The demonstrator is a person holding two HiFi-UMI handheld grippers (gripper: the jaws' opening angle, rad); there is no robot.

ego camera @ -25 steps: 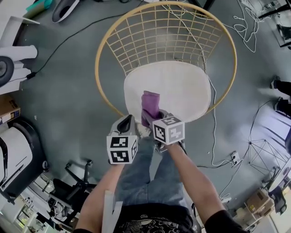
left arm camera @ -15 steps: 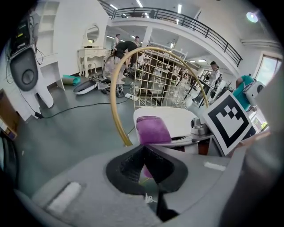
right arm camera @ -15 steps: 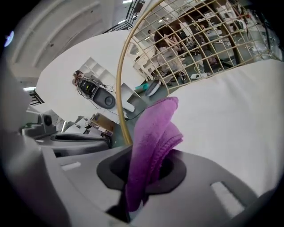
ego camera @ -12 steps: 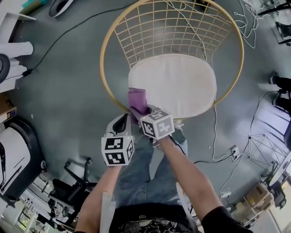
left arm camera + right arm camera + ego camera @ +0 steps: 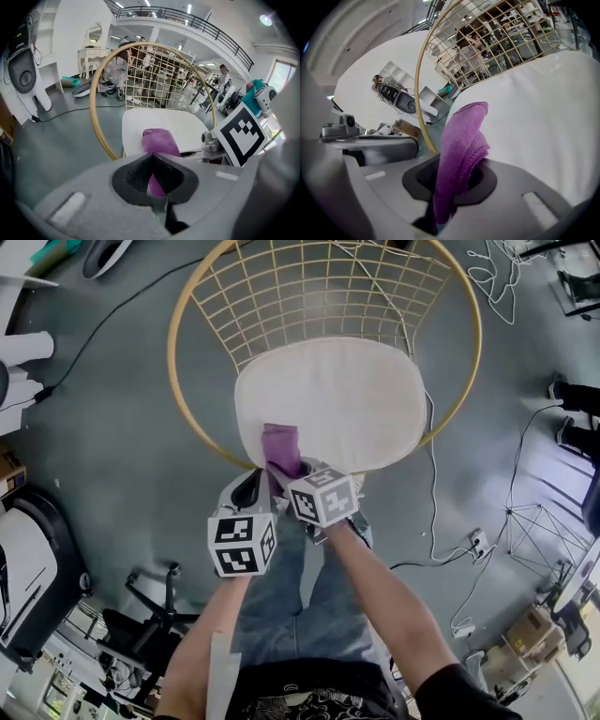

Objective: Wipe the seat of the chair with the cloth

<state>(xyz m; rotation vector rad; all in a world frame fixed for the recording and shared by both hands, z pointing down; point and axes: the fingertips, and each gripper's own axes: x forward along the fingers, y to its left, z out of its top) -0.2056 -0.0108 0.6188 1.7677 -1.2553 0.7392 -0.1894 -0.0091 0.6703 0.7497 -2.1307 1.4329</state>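
You are clenching one purple cloth (image 5: 280, 446) in the right tongs (image 5: 287, 472) on the one chair's (image 5: 319, 296) seat (image 5: 356, 399); the left tongs (image 5: 251, 489) are sitting clenched, empty, above grey floor (image 5: 122, 418).

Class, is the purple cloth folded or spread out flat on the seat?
Folded: the cloth is a narrow doubled strip clamped in the right gripper, covering little of the seat.

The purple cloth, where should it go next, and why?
Probably slide it forward and to the right, across the white seat cushion. The right gripper is shut on the purple cloth, which lies only at the cushion's near left edge. Most of the cushion lies bare beyond it.
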